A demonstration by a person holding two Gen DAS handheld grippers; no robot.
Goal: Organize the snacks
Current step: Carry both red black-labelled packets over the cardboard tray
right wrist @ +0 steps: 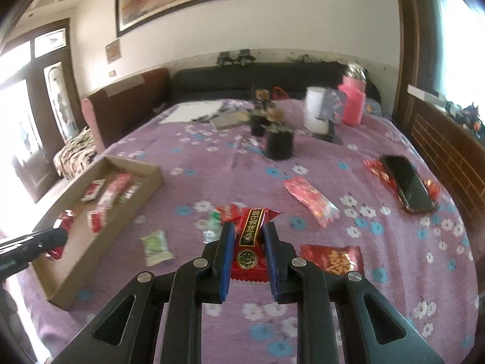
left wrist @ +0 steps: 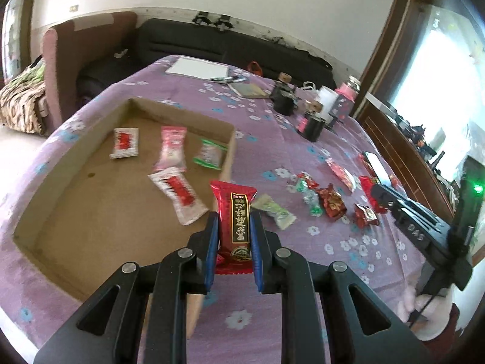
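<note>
My left gripper is shut on a red snack bar with a black label, held over the right wall of the shallow cardboard box. The box holds several snack packets; it also shows in the right wrist view. My right gripper is shut on a matching red snack bar, held above the purple tablecloth. Loose snacks lie on the cloth: a green packet, a red-gold packet and a long red wrapper. The left gripper shows at the left edge over the box.
A phone lies at the right on red wrappers. Black pots with flowers, a white roll, a pink jar and papers stand at the far end. A sofa is behind the table, a wooden cabinet on the right.
</note>
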